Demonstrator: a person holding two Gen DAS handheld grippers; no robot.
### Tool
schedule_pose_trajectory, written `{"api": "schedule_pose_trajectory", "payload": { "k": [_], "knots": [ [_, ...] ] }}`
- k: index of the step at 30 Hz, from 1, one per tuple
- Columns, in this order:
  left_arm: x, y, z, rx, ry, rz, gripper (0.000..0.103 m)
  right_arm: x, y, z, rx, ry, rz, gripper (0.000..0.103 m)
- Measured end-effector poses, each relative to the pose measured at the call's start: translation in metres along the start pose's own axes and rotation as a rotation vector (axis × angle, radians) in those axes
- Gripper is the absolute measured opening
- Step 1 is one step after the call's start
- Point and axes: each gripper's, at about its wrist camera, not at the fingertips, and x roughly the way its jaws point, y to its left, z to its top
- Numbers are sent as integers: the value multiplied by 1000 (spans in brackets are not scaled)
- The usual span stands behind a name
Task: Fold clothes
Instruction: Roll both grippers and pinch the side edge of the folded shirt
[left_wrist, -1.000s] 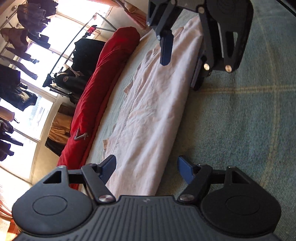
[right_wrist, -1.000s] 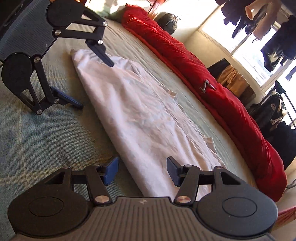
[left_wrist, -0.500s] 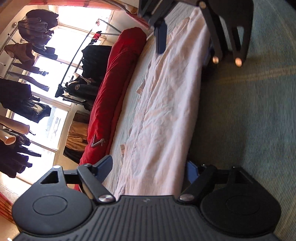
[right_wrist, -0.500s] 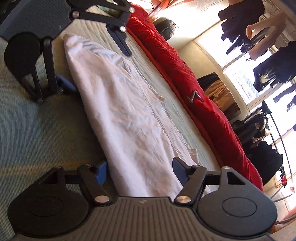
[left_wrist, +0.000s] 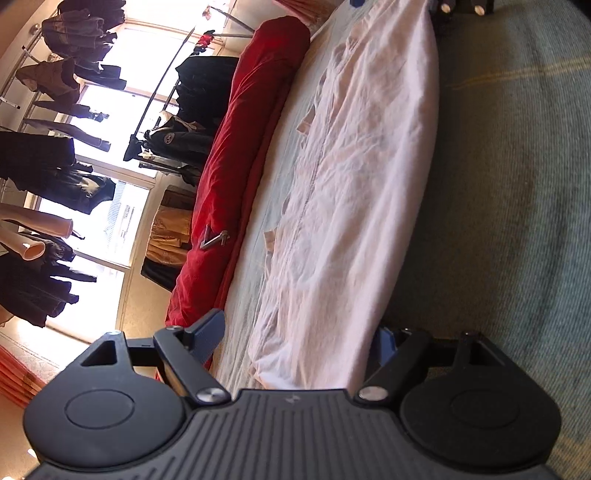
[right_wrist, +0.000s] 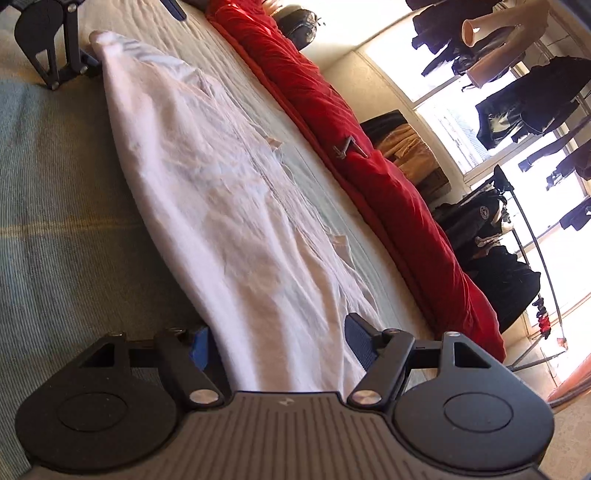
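A long, pale pink garment (left_wrist: 354, 177) lies folded lengthwise in a narrow strip on the bed. My left gripper (left_wrist: 295, 339) is at its near end, open wide, with the cloth between the two fingers. The left fingertip (left_wrist: 208, 330) stands clear of the fabric; the right one is half hidden behind the folded edge. In the right wrist view the garment (right_wrist: 221, 192) runs away from my right gripper (right_wrist: 279, 343), which is open astride the opposite end. The left gripper (right_wrist: 55, 48) shows at the strip's far end.
A rolled red duvet (left_wrist: 251, 147) lies along the far side of the bed, with a metal clip (right_wrist: 347, 146) on it. Beyond it, dark clothes hang on racks (right_wrist: 524, 96) by bright windows. The green woven bed cover (left_wrist: 517, 203) spreads beside the garment.
Both grippers have come lower and closer onto the garment's ends, and their jaws have widened. In each view the opposite gripper has slid toward the top edge.
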Motion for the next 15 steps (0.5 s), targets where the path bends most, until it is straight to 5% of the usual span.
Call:
{"api": "schedule_pose_trajectory", "payload": {
  "k": [5,11,15],
  "knots": [
    [6,-2,4,8,-17,0,82,6,12,13,-20,-36,-3,75],
    [0,6,-29,-28,58,16,82,0,-3,-18,-14,21,-57,75],
    [-2,3,-33,-14,64,12,68,0,-9,-29,16,45,-74,70]
  ]
}}
